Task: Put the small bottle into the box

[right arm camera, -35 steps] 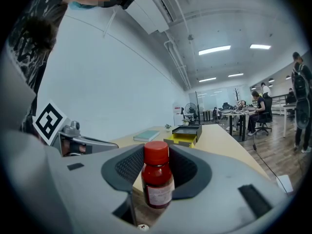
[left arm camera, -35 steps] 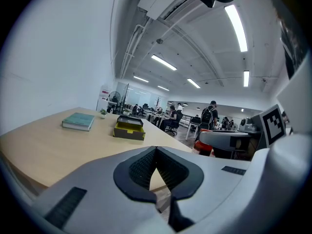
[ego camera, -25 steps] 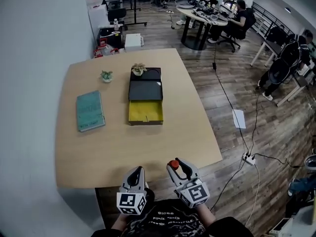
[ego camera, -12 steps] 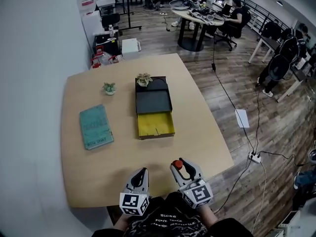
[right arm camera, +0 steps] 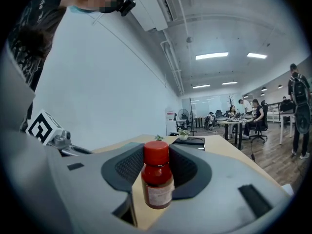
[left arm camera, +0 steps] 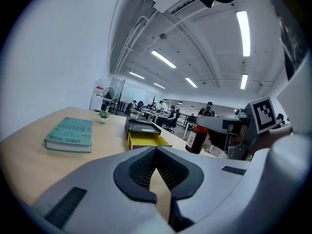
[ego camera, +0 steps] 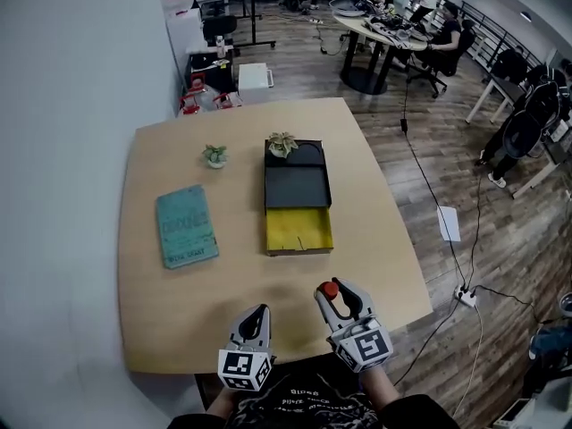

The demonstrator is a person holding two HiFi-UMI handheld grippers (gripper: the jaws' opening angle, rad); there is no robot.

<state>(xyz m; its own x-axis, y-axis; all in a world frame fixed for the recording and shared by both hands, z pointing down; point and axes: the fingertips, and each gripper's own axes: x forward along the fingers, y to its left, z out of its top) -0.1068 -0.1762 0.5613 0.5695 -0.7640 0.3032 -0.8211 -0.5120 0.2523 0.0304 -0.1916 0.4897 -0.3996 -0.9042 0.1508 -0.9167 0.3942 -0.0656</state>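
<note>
The small bottle (ego camera: 331,288), dark red with a red cap, stands upright between the jaws of my right gripper (ego camera: 335,295), which is shut on it over the table's near edge. In the right gripper view the bottle (right arm camera: 157,180) fills the gap between the pads. Further up the table lies the box (ego camera: 298,229), black with its yellow inside open toward me; it also shows in the left gripper view, box (left arm camera: 144,139). My left gripper (ego camera: 259,315) hovers beside the right one, jaws shut and holding nothing, left gripper (left arm camera: 156,151).
A teal book (ego camera: 186,226) lies left of the box. A small potted plant (ego camera: 214,155) stands behind it and another plant (ego camera: 282,143) sits on the box's far end. The wooden table (ego camera: 179,311) ends just under the grippers. People work at desks in the background.
Both grippers have moved a little forward over the table's near edge, the right one still carrying the bottle. The head view has shifted, so the table sits lower and further right.
</note>
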